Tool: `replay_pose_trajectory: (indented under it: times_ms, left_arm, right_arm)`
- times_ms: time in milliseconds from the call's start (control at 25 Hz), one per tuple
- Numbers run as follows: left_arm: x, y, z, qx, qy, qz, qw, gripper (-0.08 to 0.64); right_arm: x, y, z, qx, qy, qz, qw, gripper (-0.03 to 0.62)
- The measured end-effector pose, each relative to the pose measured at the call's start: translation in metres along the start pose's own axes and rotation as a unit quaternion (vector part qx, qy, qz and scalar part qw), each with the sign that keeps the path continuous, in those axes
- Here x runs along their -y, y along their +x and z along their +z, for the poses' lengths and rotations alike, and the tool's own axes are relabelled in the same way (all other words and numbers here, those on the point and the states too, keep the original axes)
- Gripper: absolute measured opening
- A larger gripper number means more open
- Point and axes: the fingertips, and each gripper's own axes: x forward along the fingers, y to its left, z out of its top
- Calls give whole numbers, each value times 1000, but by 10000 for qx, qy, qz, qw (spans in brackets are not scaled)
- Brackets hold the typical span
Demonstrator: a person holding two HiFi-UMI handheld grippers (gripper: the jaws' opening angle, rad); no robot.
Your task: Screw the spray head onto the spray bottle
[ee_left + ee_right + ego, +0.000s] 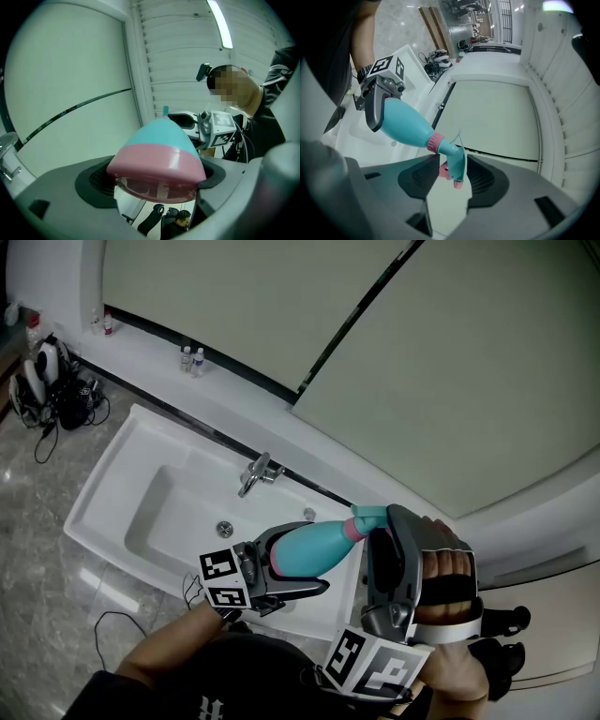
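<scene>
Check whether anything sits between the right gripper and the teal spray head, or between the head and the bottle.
Nothing visible does. The teal plastic spray head sits in the right gripper, joined to the teal, pink-based spray bottle at a pink collar. The left gripper holds its base.

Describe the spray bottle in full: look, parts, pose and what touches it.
The spray bottle is smooth teal plastic, tapering from a wide base with a pink band to a narrow neck. A pink collar joins it to the teal spray head, which has a pink trigger and nozzle. It lies roughly level in the air above the white sink. The left gripper clamps its base; the right gripper grips the spray head.
</scene>
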Motion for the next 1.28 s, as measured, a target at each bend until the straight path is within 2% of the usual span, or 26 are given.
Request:
replay_pose_trajectory:
  times_ms: [200,520,640,800,920,1040,1120,1160,1200,1240,1280]
  left_arm:
    - [17,7,-2,36,-27,-189,9998,471]
    - [21,7,7,216,-233,-500,9982,471]
    - [20,8,3,99,-149,-492,9986,471]
    - [20,9,2,83,-150,-542,9984,471]
    - [17,8,7,252,-307,-596,9974,471]
    - [12,2,14,402,-368,-612,9966,471]
    - [10,0,20,447,-337,-624,9965,470]
    - [10,-2,23,467,-325,-637,9963,470]
    - [10,-4,26,486,-318,-660,9961,471]
    - [11,-5,29,502,-313,-696,9958,471]
    - [12,-6,32,512,-311,-744,9954,471]
  right_arm:
    - [-1,-22,-6,111,18,4,9999,161]
    - [0,-30,2,379,-118,-61,9992,161]
    - [-9,-31,4,390,-689,-101,9968,161]
    - [-14,-37,11,560,-1595,-230,9853,161]
    - [-5,-44,19,727,-1642,-368,9831,161]
    - [17,-52,22,1045,-1064,-409,9880,161]
    - [32,-56,17,1413,-254,-342,9890,161]
    - [39,-58,11,1674,341,-257,9850,161]
    - [45,-60,1,2002,1103,-122,9735,161]
    - [49,-61,-13,2401,2066,79,9485,161]
    - [53,-62,-31,2895,3181,354,9021,161]
